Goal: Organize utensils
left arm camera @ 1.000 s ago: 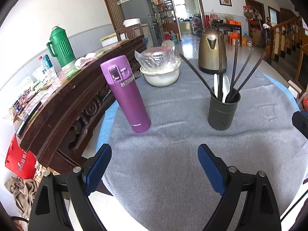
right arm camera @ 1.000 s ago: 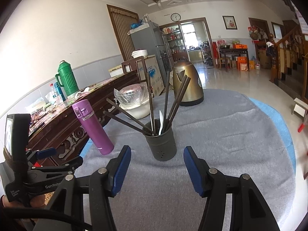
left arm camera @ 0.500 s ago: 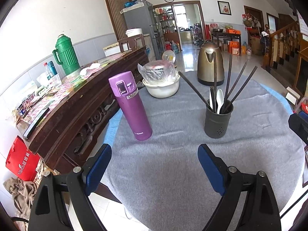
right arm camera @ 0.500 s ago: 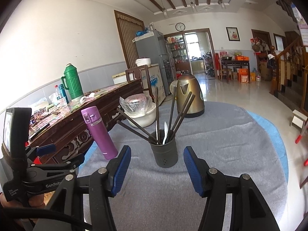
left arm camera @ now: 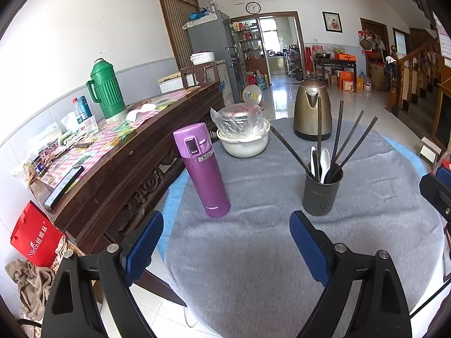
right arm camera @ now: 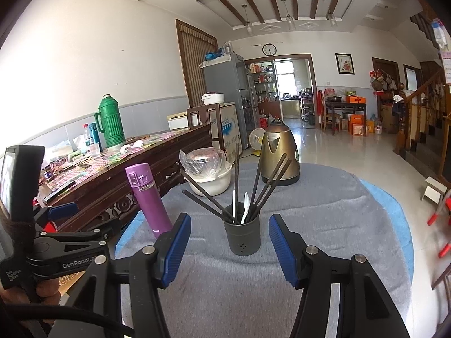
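Observation:
A dark grey utensil holder (left arm camera: 322, 193) stands on the grey-covered round table (left arm camera: 253, 253). It holds several black chopsticks (left arm camera: 352, 146) and white spoons (left arm camera: 324, 160). It also shows in the right wrist view (right arm camera: 244, 235), with its chopsticks (right arm camera: 270, 181) fanned out. My left gripper (left arm camera: 225, 246) is open and empty, above the near table edge, short of the holder. My right gripper (right arm camera: 229, 249) is open and empty, with the holder just beyond its fingers. The left gripper also appears in the right wrist view (right arm camera: 56, 217), at the far left.
A purple flask (left arm camera: 201, 169) stands left of the holder. A white bowl with wrapped contents (left arm camera: 243, 135) and a bronze kettle (left arm camera: 311, 112) stand further back. A long wooden sideboard (left arm camera: 112, 152) with a green thermos (left arm camera: 105, 90) runs along the left.
Both grippers have pulled back and risen, so the holder and flask look smaller and farther. Both stayed open and empty.

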Demonstrator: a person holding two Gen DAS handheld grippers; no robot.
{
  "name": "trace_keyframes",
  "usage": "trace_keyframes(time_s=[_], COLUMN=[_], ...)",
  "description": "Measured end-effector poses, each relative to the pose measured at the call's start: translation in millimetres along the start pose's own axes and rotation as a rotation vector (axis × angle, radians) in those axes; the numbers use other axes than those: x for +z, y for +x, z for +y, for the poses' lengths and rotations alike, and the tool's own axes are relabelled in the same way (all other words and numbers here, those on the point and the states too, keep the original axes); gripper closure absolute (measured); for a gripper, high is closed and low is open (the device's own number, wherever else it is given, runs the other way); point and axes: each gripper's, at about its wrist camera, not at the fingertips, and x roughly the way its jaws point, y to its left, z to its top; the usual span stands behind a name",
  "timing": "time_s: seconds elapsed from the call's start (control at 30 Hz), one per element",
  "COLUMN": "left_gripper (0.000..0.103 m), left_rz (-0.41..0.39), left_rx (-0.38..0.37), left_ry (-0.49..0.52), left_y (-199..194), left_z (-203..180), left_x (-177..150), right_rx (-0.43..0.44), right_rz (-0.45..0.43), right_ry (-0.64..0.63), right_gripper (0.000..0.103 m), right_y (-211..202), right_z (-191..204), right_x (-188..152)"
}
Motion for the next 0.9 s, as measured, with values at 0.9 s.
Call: trace_keyframes(time_s=[0.9], left_gripper=[0.012], left_rz=[0.001], left_rx=[-0.009], left_ry=[0.010], left_y=[34], left_z=[-3], left_x=[45], right_rx=[-0.020], right_rz=[0.040], right_ry=[0.020], right_gripper=[0.042], right_y=[47], right_z=[-8], right_x=[26])
